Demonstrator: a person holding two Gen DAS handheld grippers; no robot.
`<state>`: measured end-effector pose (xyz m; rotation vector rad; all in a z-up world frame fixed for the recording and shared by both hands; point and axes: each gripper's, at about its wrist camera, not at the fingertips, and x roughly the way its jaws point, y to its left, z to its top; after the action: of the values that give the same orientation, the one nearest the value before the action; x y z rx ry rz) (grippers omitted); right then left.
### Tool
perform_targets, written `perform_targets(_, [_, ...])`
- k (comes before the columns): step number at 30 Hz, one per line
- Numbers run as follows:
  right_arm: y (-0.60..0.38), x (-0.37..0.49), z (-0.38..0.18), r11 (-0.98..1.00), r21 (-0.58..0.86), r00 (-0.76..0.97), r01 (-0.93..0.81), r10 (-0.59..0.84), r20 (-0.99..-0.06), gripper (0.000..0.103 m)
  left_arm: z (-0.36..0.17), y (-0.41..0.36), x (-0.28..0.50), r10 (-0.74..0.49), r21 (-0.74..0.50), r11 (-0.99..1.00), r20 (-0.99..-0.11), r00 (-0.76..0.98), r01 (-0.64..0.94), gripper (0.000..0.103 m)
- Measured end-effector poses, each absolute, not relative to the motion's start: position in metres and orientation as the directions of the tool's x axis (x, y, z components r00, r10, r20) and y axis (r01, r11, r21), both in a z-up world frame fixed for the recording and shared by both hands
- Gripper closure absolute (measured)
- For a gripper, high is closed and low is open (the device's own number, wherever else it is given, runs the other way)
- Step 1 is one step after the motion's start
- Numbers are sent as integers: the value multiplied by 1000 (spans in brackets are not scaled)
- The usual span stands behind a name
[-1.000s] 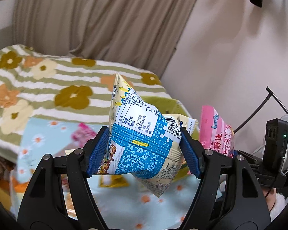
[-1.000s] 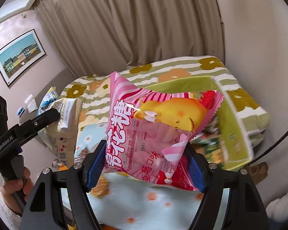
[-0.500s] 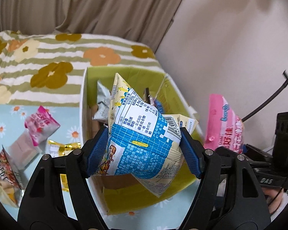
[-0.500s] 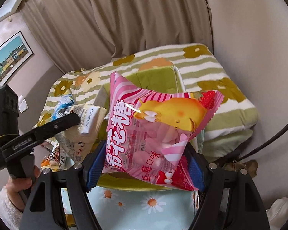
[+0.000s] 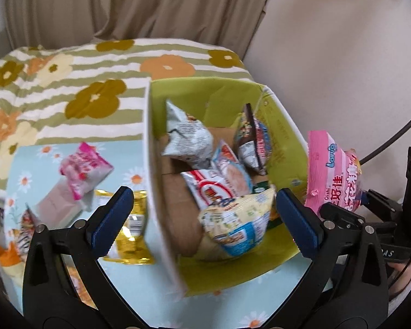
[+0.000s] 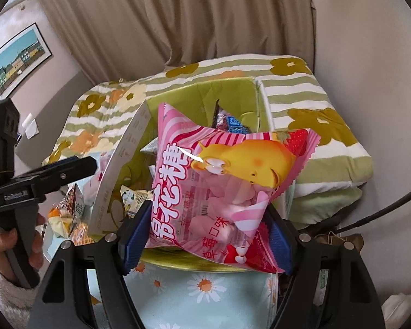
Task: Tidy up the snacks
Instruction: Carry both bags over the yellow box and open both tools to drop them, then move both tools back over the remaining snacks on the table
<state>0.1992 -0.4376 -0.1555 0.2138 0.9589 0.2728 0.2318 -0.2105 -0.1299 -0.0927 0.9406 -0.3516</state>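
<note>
My left gripper (image 5: 205,220) is open above a green cardboard box (image 5: 283,126). A yellow-and-blue snack bag (image 5: 237,227) lies blurred in the box just below the open jaws, beside several other packets (image 5: 189,135). My right gripper (image 6: 205,235) is shut on a pink marshmallow bag (image 6: 222,186) and holds it over the box's near edge (image 6: 178,257). The pink bag also shows at the right of the left wrist view (image 5: 331,178). The left gripper shows at the left of the right wrist view (image 6: 68,168).
The box stands on a light blue daisy cloth (image 5: 54,164) over a green striped flowered blanket (image 5: 68,82). Loose snack packets lie left of the box: a pink one (image 5: 82,170), a gold one (image 5: 128,235). A wall (image 5: 328,54) is close on the right.
My left gripper opened and let go of the yellow-and-blue bag, which dropped into the box. My right gripper moved closer over the box, still holding the pink bag.
</note>
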Motion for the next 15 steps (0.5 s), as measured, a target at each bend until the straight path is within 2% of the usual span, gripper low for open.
perform_targets(5, [-429, 208, -157, 938, 304, 542, -168, 345, -766, 27, -119, -197, 225, -306, -204, 950, -752, 583, 236, 1])
perform_targets(6, [-428, 209, -158, 936, 303, 542, -177, 350, -764, 21, -117, -194, 224, -301, -200, 952, -748, 591, 231, 1])
perform_targets(9, [-422, 211, -157, 936, 294, 571, -195, 352, -742, 17, -113, -186, 219, -283, -190, 958, -738, 612, 214, 1])
perform_targets(11, [-422, 209, -156, 940, 279, 593, -196, 340, -730, 9, -111, -183, 217, -279, -189, 960, -737, 616, 208, 1])
perform_targets(12, [-421, 206, -156, 944, 266, 604, -197, 330, -725, 0, -110, -182, 214, -275, -186, 961, -735, 619, 206, 1])
perform_targets(15, [-422, 200, -158, 951, 247, 605, -187, 309, -734, 1, -109, -179, 204, -257, -167, 965, -731, 632, 200, 1])
